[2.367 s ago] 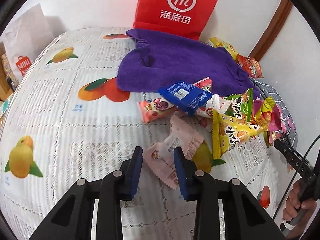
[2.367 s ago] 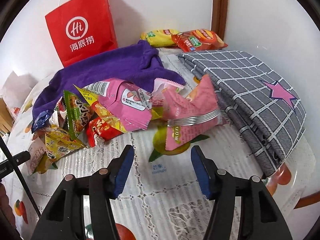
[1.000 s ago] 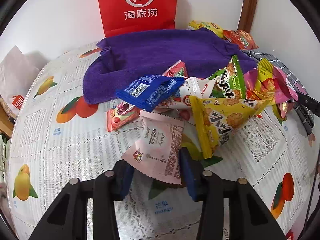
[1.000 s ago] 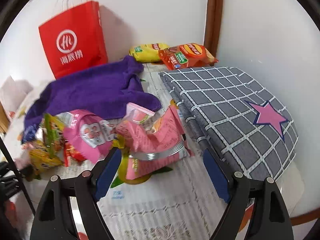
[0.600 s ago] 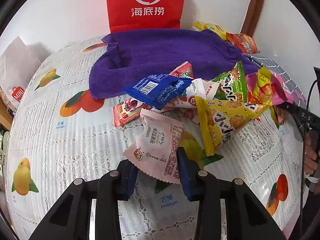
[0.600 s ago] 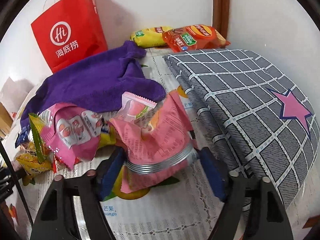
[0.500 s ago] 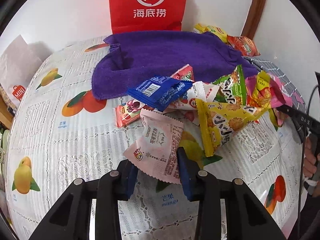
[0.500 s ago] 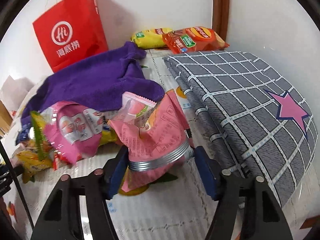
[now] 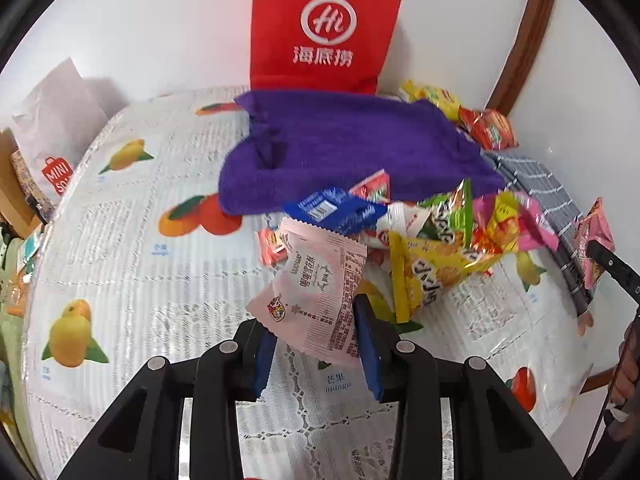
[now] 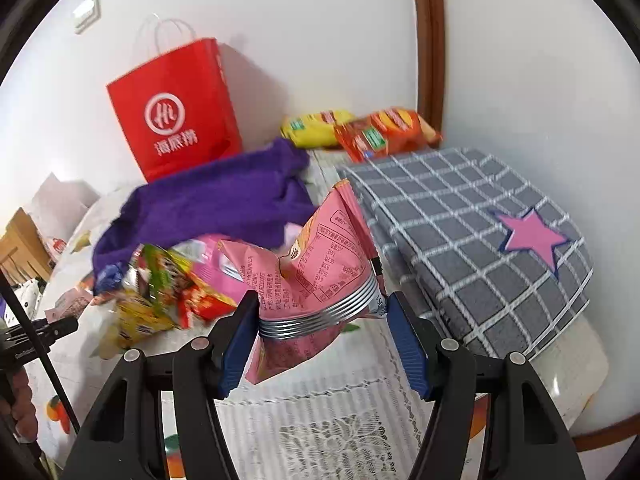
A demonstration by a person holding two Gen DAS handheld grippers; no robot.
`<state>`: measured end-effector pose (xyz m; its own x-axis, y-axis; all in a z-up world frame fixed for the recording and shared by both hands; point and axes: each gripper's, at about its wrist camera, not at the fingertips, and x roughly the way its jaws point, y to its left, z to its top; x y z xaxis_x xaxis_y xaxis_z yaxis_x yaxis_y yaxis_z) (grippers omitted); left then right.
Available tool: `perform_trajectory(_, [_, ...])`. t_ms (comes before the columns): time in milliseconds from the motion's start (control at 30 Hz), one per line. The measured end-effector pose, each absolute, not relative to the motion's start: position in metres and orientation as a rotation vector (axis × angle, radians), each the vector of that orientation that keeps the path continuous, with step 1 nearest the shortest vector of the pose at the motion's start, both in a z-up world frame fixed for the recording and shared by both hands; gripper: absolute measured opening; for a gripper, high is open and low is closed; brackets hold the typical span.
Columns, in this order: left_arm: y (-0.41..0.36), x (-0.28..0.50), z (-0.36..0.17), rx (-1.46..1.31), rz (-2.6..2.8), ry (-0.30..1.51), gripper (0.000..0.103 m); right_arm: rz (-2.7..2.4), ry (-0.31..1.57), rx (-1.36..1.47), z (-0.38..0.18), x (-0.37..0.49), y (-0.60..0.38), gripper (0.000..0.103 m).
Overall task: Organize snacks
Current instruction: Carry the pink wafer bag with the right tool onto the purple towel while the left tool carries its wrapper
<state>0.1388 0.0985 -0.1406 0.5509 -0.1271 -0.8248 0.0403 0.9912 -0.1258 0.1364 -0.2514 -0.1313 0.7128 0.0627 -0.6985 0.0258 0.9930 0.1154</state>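
Note:
My left gripper [image 9: 316,332] is shut on a pale pink snack packet [image 9: 320,280], held a little above the table. My right gripper [image 10: 320,320] is shut on a crumpled pink snack bag [image 10: 320,272] with a silver band, also lifted off the cloth. That bag [image 9: 596,236] shows at the right edge of the left wrist view. A pile of mixed snack packets [image 9: 432,248] lies on the table between the two grippers; in the right wrist view the pile [image 10: 160,296] is at the left.
A purple towel [image 9: 340,148] lies behind the pile, with a red paper bag [image 9: 324,28] against the wall. A folded grey checked cloth [image 10: 460,220] covers the right side of the fruit-print table [image 9: 120,240]. Two chip bags [image 10: 360,132] lie in the far corner.
The right jaws came together on the pink bag. Both grippers have risen, lifting their packets off the table.

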Motion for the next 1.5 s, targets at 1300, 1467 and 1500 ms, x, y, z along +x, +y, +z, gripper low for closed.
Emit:
perform_trajectory(1300, [0.091, 0.295, -0.034, -0.183, -0.106, 0.839, 0.035, 0.227, 0.724, 0.05, -0.044, 0.299, -0.144, 0.064])
perform_trajectory(1467, [0.087, 0.327, -0.053, -0.207, -0.129, 0.886, 0.035, 0.228, 0.75, 0.044, -0.057, 0.326, -0.137, 0.064])
perform_trajectory(1500, [0.087, 0.332, -0.055, -0.21, -0.133, 0.89, 0.035, 0.23, 0.757, 0.046, -0.06, 0.332, -0.137, 0.064])
